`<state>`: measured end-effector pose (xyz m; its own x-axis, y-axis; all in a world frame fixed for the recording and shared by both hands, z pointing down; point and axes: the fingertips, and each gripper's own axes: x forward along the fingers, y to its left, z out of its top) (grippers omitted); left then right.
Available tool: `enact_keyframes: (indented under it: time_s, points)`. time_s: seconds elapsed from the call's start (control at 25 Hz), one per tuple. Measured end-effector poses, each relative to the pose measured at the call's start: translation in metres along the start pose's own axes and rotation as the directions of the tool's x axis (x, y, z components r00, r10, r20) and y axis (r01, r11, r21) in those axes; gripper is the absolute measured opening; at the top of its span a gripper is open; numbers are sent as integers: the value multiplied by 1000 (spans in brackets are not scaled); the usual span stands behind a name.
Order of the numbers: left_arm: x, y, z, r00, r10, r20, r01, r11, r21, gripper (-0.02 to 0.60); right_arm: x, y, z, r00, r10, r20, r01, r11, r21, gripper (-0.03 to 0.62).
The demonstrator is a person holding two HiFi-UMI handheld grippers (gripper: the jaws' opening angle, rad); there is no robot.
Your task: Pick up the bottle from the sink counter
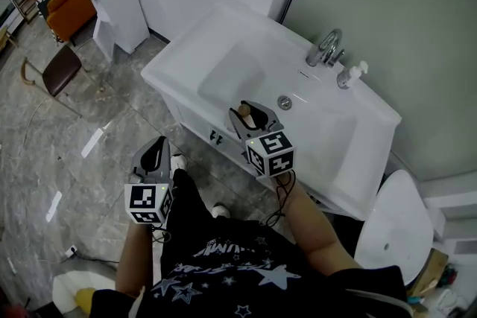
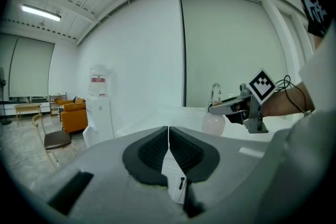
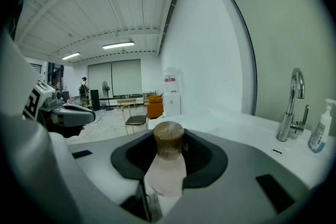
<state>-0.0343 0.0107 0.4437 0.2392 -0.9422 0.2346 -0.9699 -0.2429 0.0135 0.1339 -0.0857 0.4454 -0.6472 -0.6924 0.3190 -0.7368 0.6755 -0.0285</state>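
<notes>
A pale pink bottle (image 3: 166, 174) with a brown cork-like cap is clamped between the dark pads of my right gripper (image 3: 169, 150). In the head view that right gripper (image 1: 252, 115) hangs over the front edge of the white sink counter (image 1: 350, 138), and the bottle's cap (image 1: 243, 112) pokes out between its fingers. The left gripper view shows the bottle (image 2: 213, 123) lifted off the counter, hanging under the right gripper (image 2: 231, 107). My left gripper (image 1: 155, 151) is lower left, over the floor, with its pads (image 2: 157, 148) pressed together and nothing between them.
A chrome faucet (image 1: 326, 48) and a small soap dispenser (image 1: 350, 74) stand at the counter's back by the basin (image 1: 231, 74). A white toilet (image 1: 395, 223) is at the right. A chair (image 1: 59, 71), a white water dispenser (image 1: 119, 4) and an orange sofa (image 1: 67, 11) stand far left.
</notes>
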Motion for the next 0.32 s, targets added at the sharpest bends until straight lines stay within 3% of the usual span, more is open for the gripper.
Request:
enact_keyframes:
  time_s: [0.32]
  points:
    - [-18,-12,0,1000,4,28,-5,1000,19,21,-19,4,1,1000,1,15,0,1000,-15,138]
